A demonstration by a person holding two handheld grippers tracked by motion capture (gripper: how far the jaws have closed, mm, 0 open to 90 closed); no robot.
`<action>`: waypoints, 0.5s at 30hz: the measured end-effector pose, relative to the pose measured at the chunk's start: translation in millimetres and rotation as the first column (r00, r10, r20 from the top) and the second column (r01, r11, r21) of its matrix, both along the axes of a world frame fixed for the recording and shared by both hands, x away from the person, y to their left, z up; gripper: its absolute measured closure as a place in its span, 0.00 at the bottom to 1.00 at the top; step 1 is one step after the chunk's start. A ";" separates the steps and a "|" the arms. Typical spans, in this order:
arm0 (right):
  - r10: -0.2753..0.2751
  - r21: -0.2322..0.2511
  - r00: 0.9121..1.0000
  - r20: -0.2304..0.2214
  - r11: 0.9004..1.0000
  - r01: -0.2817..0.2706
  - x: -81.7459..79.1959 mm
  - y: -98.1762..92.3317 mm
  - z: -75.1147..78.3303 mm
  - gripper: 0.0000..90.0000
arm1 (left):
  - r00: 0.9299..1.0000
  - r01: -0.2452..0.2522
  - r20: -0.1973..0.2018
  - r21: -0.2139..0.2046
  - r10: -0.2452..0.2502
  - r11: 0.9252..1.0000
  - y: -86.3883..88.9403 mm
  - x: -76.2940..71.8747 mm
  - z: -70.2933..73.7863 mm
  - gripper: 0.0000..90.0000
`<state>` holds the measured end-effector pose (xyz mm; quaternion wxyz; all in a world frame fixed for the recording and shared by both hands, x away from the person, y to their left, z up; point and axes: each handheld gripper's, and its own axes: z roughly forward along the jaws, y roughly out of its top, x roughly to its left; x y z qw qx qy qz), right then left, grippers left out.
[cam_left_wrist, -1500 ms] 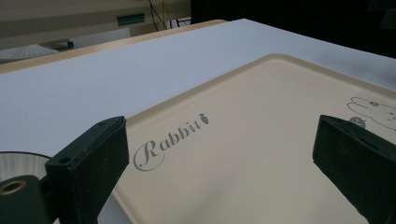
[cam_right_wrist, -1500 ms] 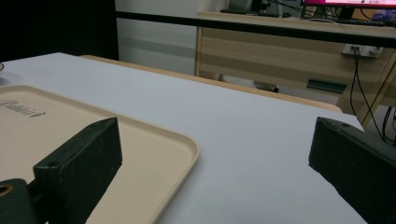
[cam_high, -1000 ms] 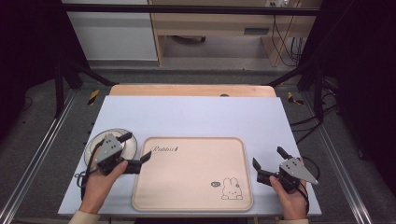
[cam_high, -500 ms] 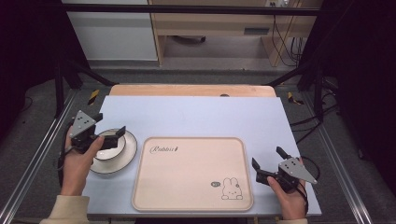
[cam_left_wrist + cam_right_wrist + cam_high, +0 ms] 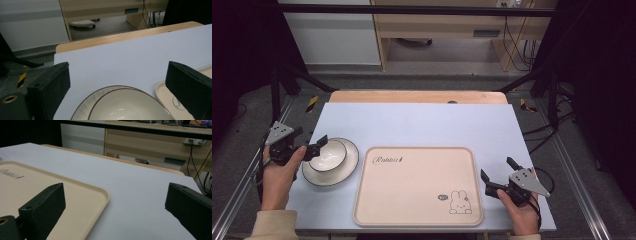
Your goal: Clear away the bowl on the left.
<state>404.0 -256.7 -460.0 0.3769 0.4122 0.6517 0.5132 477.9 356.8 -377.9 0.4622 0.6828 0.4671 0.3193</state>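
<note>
Two grippers: both spread wide, gripping nothing.
Left gripper (image 5: 314, 146): hovering at the bowl's (image 5: 328, 155) left rim.
Bowl: sitting on a plate (image 5: 332, 176), just left of the tray (image 5: 412, 200).
Right gripper (image 5: 497, 172): waiting beside the tray's right edge.

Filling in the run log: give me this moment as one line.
left claw: open, at bowl rim | bowl: on plate, left of tray | right claw: open, beside tray
</note>
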 end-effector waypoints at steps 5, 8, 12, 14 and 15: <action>0.000 0.001 1.000 -0.001 1.000 0.000 0.0 0.4 -0.1 0.04 | 0.999 -0.009 -0.033 -0.001 0.009 1.000 2.9 2.7 -4.8 0.08; 0.002 0.000 1.000 -0.001 1.000 -0.002 0.3 0.8 -0.2 0.04 | 0.997 -0.013 -0.070 0.007 0.013 1.000 3.8 4.4 -8.6 0.10; 0.003 -0.001 1.000 -0.005 1.000 -0.003 0.5 1.2 -0.6 0.04 | 0.992 -0.027 -0.120 -0.008 0.026 1.000 6.5 6.5 -14.0 0.13; 0.004 -0.002 1.000 -0.008 1.000 -0.004 0.5 1.4 -0.6 0.04 | 0.989 -0.033 -0.142 -0.013 0.031 0.999 7.2 7.3 -16.3 0.14; 0.004 -0.001 1.000 -0.008 1.000 -0.004 0.6 1.5 -0.6 0.04 | 0.988 -0.035 -0.150 -0.010 0.033 0.999 7.4 7.6 -17.5 0.15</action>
